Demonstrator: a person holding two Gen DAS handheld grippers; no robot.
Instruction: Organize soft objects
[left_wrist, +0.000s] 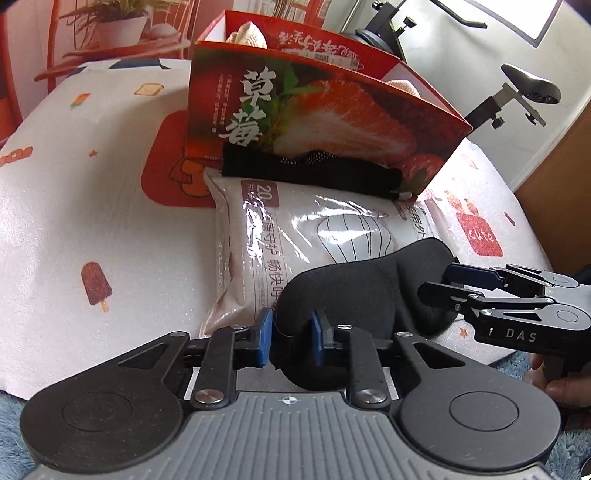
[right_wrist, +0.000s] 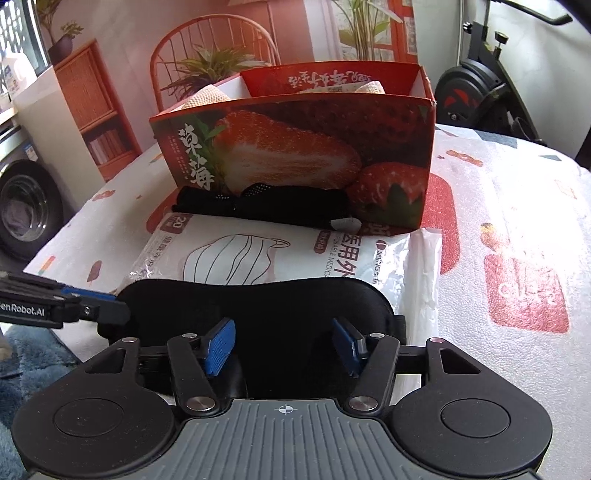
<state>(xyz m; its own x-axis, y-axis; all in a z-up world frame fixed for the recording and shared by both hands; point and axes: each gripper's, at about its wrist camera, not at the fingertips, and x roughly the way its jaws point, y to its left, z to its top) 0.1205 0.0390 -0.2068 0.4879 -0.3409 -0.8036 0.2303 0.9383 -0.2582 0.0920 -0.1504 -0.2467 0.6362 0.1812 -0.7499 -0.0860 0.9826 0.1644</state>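
The landmark here is the red strawberry-printed box (left_wrist: 325, 122), standing open-topped on a white tablecloth (left_wrist: 92, 206) printed with ice lollies and orange patches. Pale woven-looking soft items (left_wrist: 247, 37) poke up inside the box, though too little of them shows to say what they are. Against the box's printed front wall lies a black fabric piece (left_wrist: 314, 173), stretched along its base and resting on the far edge of a plastic-wrapped pack of face masks (left_wrist: 295, 236), which lies flat on the cloth just in front of the box. On the near end of that pack, farthest from the box, sits a black padded eye mask (left_wrist: 365, 280), its length running across the view. The left gripper (left_wrist: 291, 332) has its blue pads drawn in narrow, pinching one end of the eye mask between them. The right gripper (right_wrist: 284, 347) sits over the other end with its blue pads (right_wrist: 221, 345) spread about half wide; the mask's dark body lies between and beneath them, but the pads do not appear to press on it. In the left wrist view a hand (left_wrist: 565, 384) shows at the handle of the right gripper. A blue shaggy rug (right_wrist: 22, 354) lies below the table edge, on the side away from the box.
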